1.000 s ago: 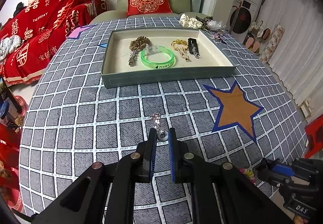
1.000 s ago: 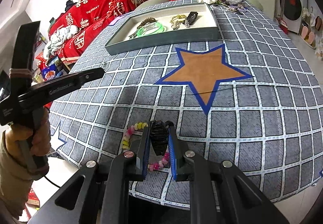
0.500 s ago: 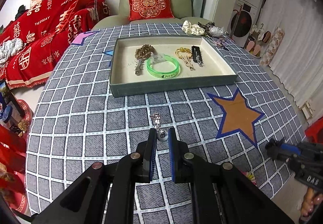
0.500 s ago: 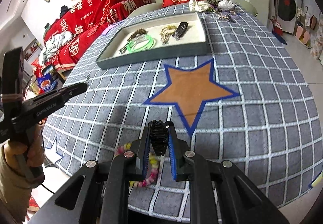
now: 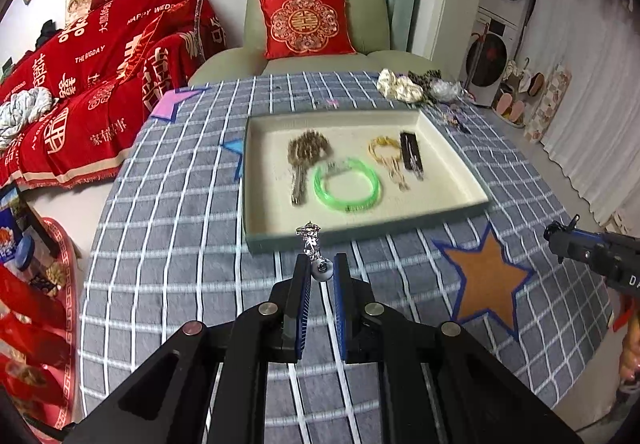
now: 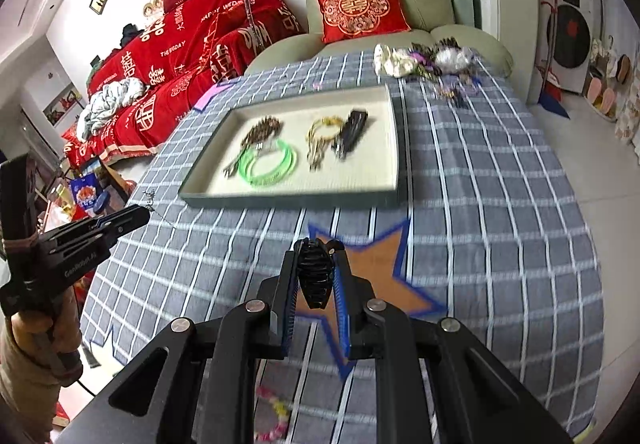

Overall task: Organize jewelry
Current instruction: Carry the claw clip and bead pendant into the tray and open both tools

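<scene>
Over the near half of the checked table (image 5: 168,212), as the left wrist camera sees it, the left gripper (image 5: 322,264) has its fingers (image 5: 301,284) drawn close on a small silver earring (image 5: 316,252). Its round bead is pinched between the blue pads and its sparkly end sticks up past the tips, clear of the cloth. Just beyond it lies the shallow tray (image 5: 452,172), holding a brown beaded piece (image 5: 306,154), a green bangle (image 5: 346,186), a gold chain (image 5: 386,156) and a dark hair clip (image 5: 411,152), all lying apart except the bangle, which touches the brown piece. An orange star patch (image 5: 486,280) sits to the right of the tray's near corner, and the other gripper pokes in at the right edge.

From the right wrist camera, the right gripper (image 6: 316,276) is held above the orange star patch (image 6: 376,264), its fingers (image 6: 290,284) closed narrowly around a black claw clip (image 6: 316,272) that stands upright between them. The tray (image 6: 296,200) lies ahead, with the same four pieces inside. A string of coloured beads (image 6: 276,416) lies on the cloth near the table's front edge, below the gripper. At the left the left gripper (image 6: 140,214) shows side-on, the earring (image 6: 150,198) at its tip, short of the tray's near left corner.
</scene>
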